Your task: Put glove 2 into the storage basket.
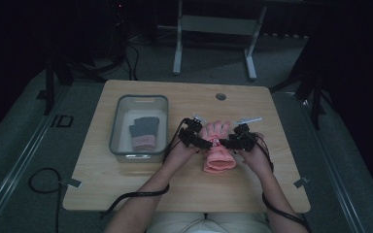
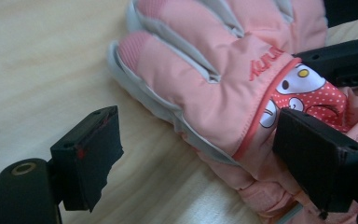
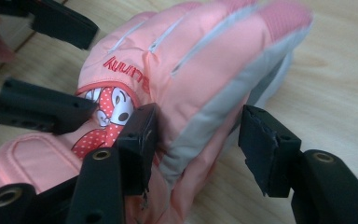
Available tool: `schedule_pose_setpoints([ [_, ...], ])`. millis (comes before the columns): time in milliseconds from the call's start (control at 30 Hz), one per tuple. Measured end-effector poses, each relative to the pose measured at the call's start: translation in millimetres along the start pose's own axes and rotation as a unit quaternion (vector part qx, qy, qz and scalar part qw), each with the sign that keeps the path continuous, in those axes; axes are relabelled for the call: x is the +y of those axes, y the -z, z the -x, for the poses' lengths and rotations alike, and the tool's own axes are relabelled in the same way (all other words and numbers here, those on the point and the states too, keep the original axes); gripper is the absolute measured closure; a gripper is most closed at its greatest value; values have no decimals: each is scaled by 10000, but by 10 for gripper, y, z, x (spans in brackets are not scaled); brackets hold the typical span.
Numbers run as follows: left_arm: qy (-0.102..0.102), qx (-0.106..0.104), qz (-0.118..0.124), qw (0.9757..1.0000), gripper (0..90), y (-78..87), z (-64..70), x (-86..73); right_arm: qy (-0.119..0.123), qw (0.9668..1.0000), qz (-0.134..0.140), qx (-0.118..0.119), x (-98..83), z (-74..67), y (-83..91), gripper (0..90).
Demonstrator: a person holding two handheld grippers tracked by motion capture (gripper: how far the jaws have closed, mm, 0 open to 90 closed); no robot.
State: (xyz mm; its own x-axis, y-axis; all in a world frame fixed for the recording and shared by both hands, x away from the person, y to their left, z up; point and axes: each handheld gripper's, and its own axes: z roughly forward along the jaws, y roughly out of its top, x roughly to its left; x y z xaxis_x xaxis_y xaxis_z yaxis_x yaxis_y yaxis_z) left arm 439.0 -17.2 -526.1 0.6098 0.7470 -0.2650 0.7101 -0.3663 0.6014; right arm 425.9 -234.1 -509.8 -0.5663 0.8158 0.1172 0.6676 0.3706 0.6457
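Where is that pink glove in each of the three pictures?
High view: the pink glove lies at the table's middle, between the two hands, right of the grey bin.
Left gripper view: it fills the upper right, fingers pointing up.
Right gripper view: it spans the centre, fingers toward the upper right.
Shared landmark: its red polka-dot cartoon patch.

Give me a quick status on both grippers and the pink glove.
Left gripper open, right gripper open, both straddling pink glove. Glove flat on table. Nothing in the way.

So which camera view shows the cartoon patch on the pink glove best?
The left gripper view: the cartoon patch on the pink glove is sharp and close. The right gripper view shows it partly behind a gripper; the high view shows it too small.
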Motion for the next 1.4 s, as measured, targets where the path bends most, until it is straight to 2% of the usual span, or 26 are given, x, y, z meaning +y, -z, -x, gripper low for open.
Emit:
schedule_pose_setpoints([
  [133, 216, -270, -172, 9993, 150, -105, -84, -28, -214, 9995, -67, 242, -27, 25, -77, 470],
  [200, 397, -531, -160, 9977, 157, -171, -125, -46, -319, 9988, -62, 358, -43, 43, -111, 489],
  [300, 499, -1087, -148, 9927, 333, -206, -175, -56, -405, 9980, -56, 479, -61, 57, -129, 547],
  [333, 516, -1206, -151, 9912, 403, -207, -188, -56, -420, 9979, -48, 492, -65, 55, -129, 560],
  [400, 489, -1277, -124, 9905, 500, -191, -178, -54, -445, 9976, -6, 538, -73, 55, -130, 589],
  [467, 343, -1201, -135, 9921, 590, -165, -135, -36, -490, 9971, 34, 578, -79, 56, -125, 612],
  [500, 185, -1108, -148, 9936, 636, -148, -98, -19, -530, 9970, 45, 569, -79, 51, -120, 622],
  [600, -151, -834, -246, 9961, 697, -100, 3, 39, -510, 9974, 115, 493, -85, 22, -97, 645],
  [633, -191, -776, -272, 9964, 709, -87, 27, 54, -507, 9975, 142, 477, -89, 18, -85, 652],
  [833, -197, -715, -216, 9970, 736, -18, 106, 88, -499, 9973, 308, 440, -108, 0, -8, 679],
  [1033, -276, -620, -94, 9976, 740, 138, 173, 147, -493, 9963, 491, 498, -66, -16, 87, 681],
  [1167, -285, -605, -7, 9978, 745, 267, 189, 199, -444, 9961, 598, 479, 5, -63, 173, 685],
  [1400, -407, -439, 193, 9980, 744, 585, 204, 295, -319, 9944, 839, 555, 199, -163, 325, 688],
])
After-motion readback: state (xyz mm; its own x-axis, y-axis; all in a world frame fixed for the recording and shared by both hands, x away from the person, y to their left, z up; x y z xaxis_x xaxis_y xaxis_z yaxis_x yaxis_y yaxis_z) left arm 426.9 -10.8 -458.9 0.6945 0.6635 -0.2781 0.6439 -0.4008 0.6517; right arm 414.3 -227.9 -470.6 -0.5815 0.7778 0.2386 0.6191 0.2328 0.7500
